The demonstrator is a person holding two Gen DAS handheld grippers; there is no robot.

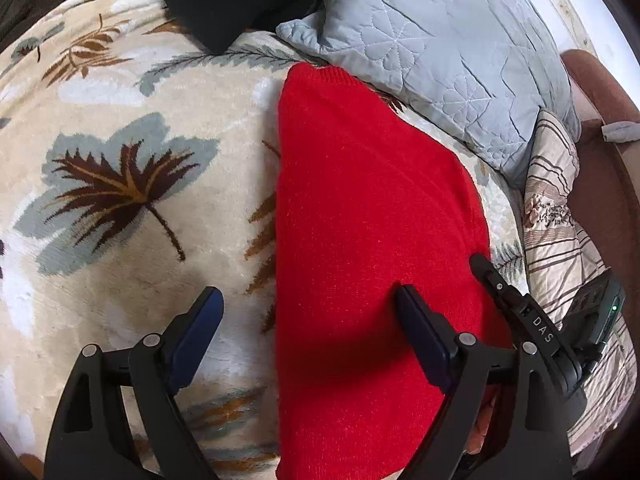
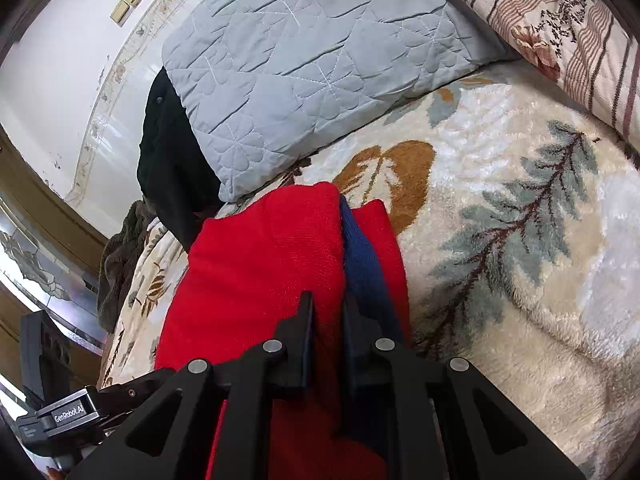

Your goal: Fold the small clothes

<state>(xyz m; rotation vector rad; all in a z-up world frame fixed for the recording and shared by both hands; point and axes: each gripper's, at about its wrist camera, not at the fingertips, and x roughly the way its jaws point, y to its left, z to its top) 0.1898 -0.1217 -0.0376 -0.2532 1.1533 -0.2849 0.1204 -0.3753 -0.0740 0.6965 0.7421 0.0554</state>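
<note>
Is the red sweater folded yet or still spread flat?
Folded: the red sweater lies as a narrow strip, and the right gripper pinches stacked layers at its edge.

The knit garment [image 1: 372, 220] is bright red with a navy band [image 2: 362, 264] — it lies on a cream blanket [image 1: 132, 280] patterned with grey-blue and brown leaves. The quilted pillow [image 1: 432, 60] is pale blue-grey, another pillow [image 2: 560, 32] cream with brown stripes — the cloth [image 1: 236, 0] black.

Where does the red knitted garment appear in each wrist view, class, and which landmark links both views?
Left wrist view: red knitted garment fills the centre, running top to bottom.
Right wrist view: lower centre, pinched in the right tongs.
Shared landmark: grey quilted pillow behind it.
</note>
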